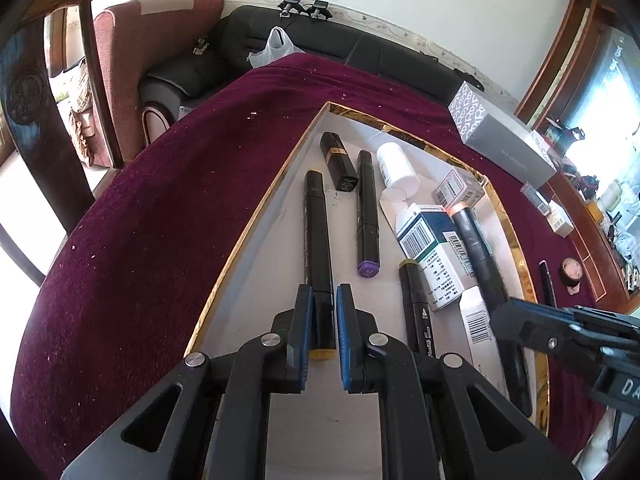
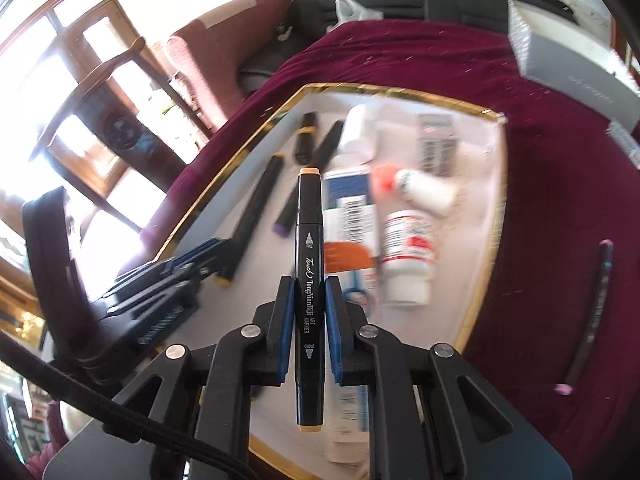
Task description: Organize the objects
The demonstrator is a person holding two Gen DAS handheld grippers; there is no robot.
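Observation:
A gold-rimmed white tray [image 1: 224, 280] [image 2: 486, 240] lies on a maroon cloth. In it lie black markers, a black lipstick tube [image 1: 338, 160], white bottles [image 1: 394, 164] [image 2: 408, 256] and medicine boxes [image 1: 430, 252]. My left gripper [image 1: 324, 312] is low over the tray, its jaws slightly apart around the near end of a black marker with a yellow cap [image 1: 318, 248]; whether the pads touch it is unclear. My right gripper [image 2: 308, 312] is shut on a black art marker with tan ends [image 2: 309, 280], held above the tray. The right gripper also shows in the left wrist view [image 1: 504, 316].
A grey tissue box [image 1: 500, 136] [image 2: 568, 52] stands at the table's far right. A black pen [image 2: 592, 312] and a small round jar [image 1: 572, 270] lie on the cloth right of the tray. A wooden chair [image 1: 44, 92] and sofa [image 1: 360, 52] stand beyond the table.

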